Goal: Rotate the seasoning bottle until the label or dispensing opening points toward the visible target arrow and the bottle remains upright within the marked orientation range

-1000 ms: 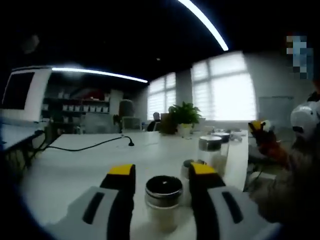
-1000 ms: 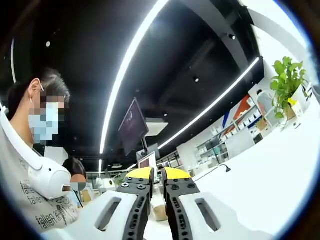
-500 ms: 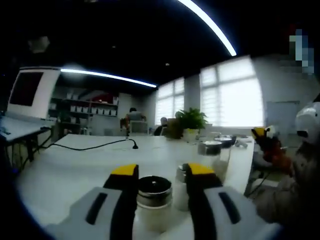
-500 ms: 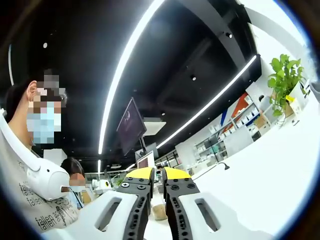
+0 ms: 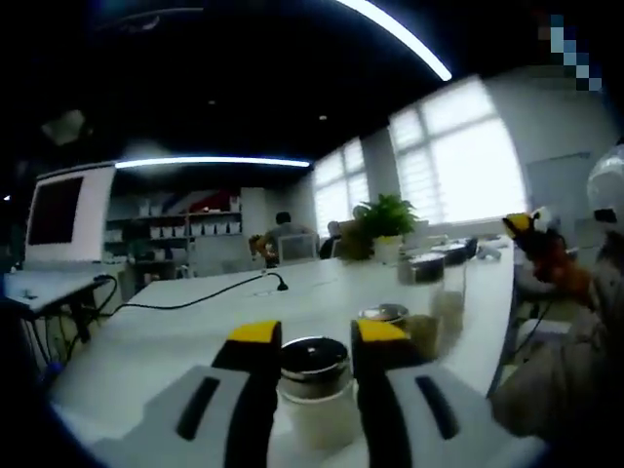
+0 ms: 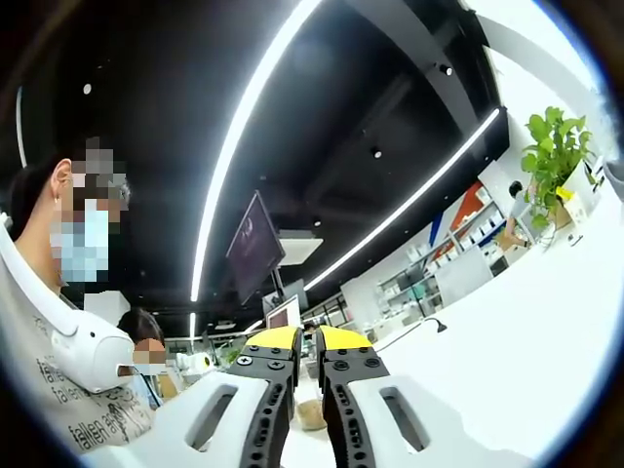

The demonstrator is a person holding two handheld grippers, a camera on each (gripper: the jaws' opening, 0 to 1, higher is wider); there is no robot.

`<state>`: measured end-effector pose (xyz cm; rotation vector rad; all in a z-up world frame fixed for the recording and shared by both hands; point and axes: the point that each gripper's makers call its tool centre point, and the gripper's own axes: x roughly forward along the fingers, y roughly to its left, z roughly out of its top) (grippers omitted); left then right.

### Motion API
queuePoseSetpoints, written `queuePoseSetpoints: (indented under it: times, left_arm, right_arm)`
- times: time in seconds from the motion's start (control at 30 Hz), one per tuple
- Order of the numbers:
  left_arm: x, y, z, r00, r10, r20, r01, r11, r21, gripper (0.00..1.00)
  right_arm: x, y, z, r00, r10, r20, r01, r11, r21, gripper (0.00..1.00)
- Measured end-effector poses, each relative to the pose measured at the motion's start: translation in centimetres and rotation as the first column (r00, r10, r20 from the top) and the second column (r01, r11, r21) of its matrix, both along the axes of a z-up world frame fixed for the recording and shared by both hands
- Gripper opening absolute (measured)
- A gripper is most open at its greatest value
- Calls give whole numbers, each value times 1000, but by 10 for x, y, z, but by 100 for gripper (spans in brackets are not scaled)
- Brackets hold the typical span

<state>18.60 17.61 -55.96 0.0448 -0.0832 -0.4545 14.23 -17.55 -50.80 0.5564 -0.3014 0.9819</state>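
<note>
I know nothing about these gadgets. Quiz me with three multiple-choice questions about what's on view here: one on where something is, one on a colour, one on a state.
1. Where is the seasoning bottle with the dark metal-rimmed lid?
A. Between the jaws of the left hand-held gripper
B. Beside the potted plant
C. On the shelves

2. What colour are the jaw tips of the right hand-held gripper?
A. Red
B. Yellow
C. Blue

3. How do the right hand-held gripper's jaws stand?
A. Wide apart
B. Clamped on a bottle
C. Nearly together, holding nothing

Answers:
1 A, the bottle stands upright on the white table between the two jaws in the left gripper view.
2 B, both tips are yellow.
3 C, only a thin gap parts them, and it is empty.
</note>
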Motion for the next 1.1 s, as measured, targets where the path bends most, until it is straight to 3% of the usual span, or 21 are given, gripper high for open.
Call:
queuePoseSetpoints:
  times: [0.07, 0.23, 0.47, 0.73, 1.1]
  left_arm:
    - [0, 0, 0, 1000, -8, -9, 8, 1000, -23, 33]
    - [1, -4, -2, 1000, 4, -13, -4, 1000, -9, 41]
    - [1, -10, 1, 1000, 16, 1, -16, 1000, 16, 42]
    - [6, -5, -7, 996, 86, -5, -85, 990, 109, 46]
    - [9, -1, -10, 996, 86, -20, -84, 991, 100, 34]
  right_arm:
    - [0, -1, 0, 1000, 0, -1, 0, 1000, 2, 4]
    - [1, -2, 1, 1000, -1, 0, 1, 1000, 6, 4]
    - [1, -3, 2, 1000, -2, 1, 2, 1000, 7, 4]
    - [1, -6, 1, 1000, -5, -1, 5, 1000, 10, 4]
    - [2, -6, 0, 1000, -5, -4, 5, 1000, 11, 4]
